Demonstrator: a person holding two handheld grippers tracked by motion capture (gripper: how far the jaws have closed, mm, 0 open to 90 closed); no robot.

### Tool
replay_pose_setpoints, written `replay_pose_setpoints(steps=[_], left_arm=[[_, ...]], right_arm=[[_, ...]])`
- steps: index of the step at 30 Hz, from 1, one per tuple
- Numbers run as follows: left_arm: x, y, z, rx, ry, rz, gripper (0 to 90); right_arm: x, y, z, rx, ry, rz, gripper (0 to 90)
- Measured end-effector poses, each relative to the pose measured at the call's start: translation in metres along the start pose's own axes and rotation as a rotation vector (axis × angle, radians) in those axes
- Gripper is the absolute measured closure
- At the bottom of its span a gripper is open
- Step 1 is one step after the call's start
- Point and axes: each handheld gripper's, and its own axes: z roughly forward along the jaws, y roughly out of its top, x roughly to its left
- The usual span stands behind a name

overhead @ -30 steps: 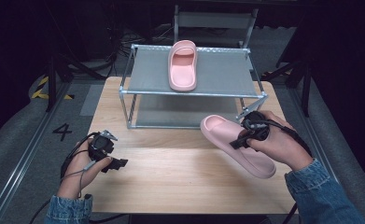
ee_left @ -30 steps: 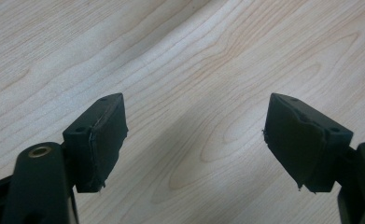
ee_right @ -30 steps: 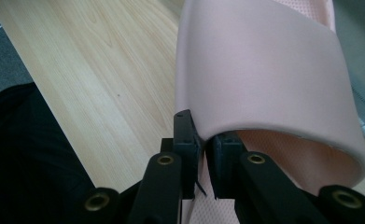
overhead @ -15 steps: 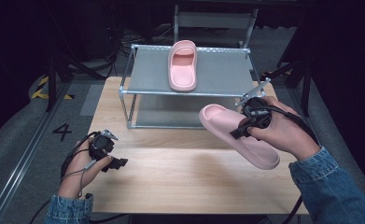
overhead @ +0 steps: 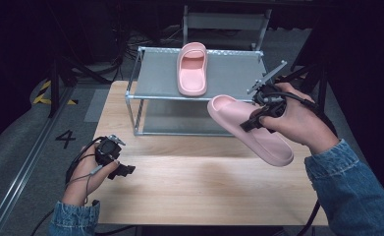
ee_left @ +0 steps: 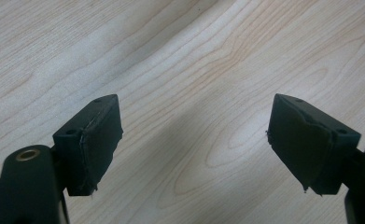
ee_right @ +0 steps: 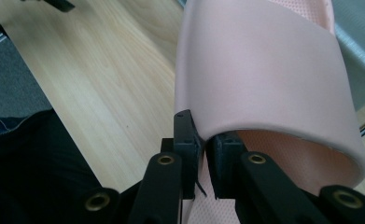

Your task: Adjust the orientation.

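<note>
One pink slipper (overhead: 192, 68) lies on the top shelf of a grey metal rack (overhead: 229, 73) at the table's back. A second pink slipper (overhead: 248, 129) hangs in the air in front of the rack's right end, toe toward the rack. My right gripper (overhead: 251, 123) is shut on the edge of its strap (ee_right: 264, 70), with the jaws pinching the strap's rim (ee_right: 203, 158). My left gripper (overhead: 125, 170) rests low over the wooden table (overhead: 194, 182) at the left front; its pads (ee_left: 96, 140) stand wide open over bare wood.
The rack has a lower shelf (overhead: 189, 118) under the top one. A metal chair frame (overhead: 224, 19) stands behind the rack. Grey floor with a rail and a painted 4 (overhead: 66, 138) lies left of the table.
My right gripper has carried the held slipper up and toward the rack's right end. The left gripper has stayed in place.
</note>
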Motion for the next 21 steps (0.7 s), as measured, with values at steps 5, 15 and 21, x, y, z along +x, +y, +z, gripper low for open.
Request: replay_pose_setpoints(steps=[5, 15, 21], left_arm=[[0.002, 0.001, 0.001, 0.009, -0.009, 0.014, 18.3], [0.005, 0.004, 0.004, 0.024, 0.014, -0.005, 18.1], [0.005, 0.004, 0.005, 0.024, 0.003, 0.002, 18.2]], right_arm=[[-0.008, 0.015, -0.007, -0.004, -0.011, 0.029, 83.4], [-0.036, 0.044, -0.004, -0.005, -0.059, 0.093, 83.3], [-0.056, 0.065, 0.003, 0.011, -0.087, 0.136, 83.3]])
